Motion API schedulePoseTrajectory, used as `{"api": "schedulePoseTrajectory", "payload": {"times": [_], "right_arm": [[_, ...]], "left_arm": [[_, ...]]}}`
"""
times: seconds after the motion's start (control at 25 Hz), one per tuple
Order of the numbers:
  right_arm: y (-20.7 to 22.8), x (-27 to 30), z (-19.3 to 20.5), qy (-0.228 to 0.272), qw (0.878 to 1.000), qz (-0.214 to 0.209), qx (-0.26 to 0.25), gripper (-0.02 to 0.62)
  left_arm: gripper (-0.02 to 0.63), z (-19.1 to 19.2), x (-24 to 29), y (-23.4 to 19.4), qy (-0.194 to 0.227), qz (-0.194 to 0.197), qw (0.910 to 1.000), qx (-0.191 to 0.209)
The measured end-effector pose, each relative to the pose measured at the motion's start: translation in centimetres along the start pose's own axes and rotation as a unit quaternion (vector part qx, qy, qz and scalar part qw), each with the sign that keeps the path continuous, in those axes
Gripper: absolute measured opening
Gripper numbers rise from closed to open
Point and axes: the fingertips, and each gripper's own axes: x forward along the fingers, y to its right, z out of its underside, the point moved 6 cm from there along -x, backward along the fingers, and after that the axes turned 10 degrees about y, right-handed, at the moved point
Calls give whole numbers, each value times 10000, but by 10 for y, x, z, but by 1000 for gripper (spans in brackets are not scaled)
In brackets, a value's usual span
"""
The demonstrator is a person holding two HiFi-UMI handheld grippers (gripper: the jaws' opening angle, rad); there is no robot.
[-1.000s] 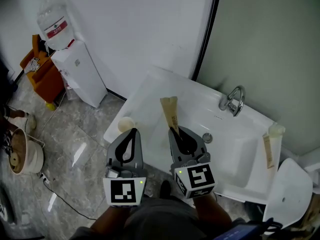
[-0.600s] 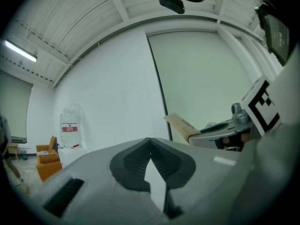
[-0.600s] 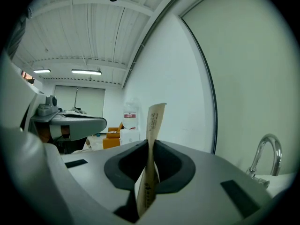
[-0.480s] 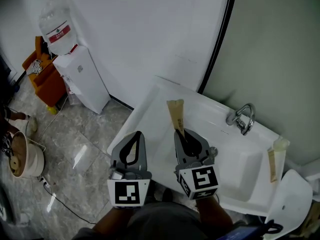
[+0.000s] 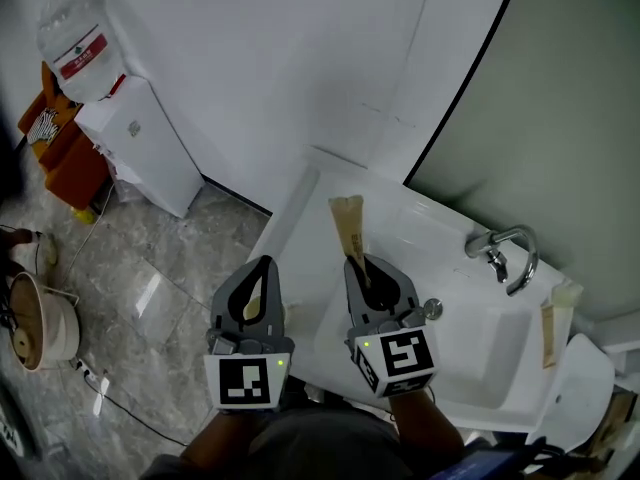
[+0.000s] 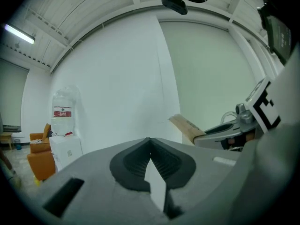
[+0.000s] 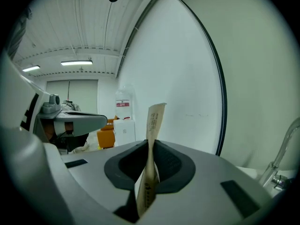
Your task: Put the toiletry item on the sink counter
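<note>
The toiletry item is a flat tan tube (image 5: 348,230) that stands upright over the left part of the white sink counter (image 5: 300,218). My right gripper (image 5: 358,261) is shut on its lower end. In the right gripper view the tube (image 7: 154,121) rises from between the closed jaws of the right gripper (image 7: 150,146). My left gripper (image 5: 264,264) hangs beside it over the counter's left corner, shut, with nothing in it. The left gripper view shows the left gripper (image 6: 150,142) with its jaws together and the tube (image 6: 185,127) off to the right.
A chrome tap (image 5: 508,251) stands at the back of the basin (image 5: 470,343). A second tan tube (image 5: 553,318) lies on the counter's right end. A water dispenser (image 5: 130,143), an orange chair (image 5: 50,138) and a pot (image 5: 35,318) stand on the floor to the left.
The view has swung, so the sink and tap now sit further right in the picture. Both grippers keep their pose, and the right one still grips the tube.
</note>
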Motion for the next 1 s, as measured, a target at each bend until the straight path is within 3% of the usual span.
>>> {"api": "schedulePoseTrajectory", "payload": {"times": [0.52, 1.0], "right_arm": [[8, 73, 52, -750, 9968, 77, 276, 41], [25, 108, 105, -1380, 9882, 326, 576, 41]], "left_arm": [[11, 42, 66, -44, -469, 231, 9984, -193], [11, 85, 116, -59, -880, 463, 9943, -383]]}}
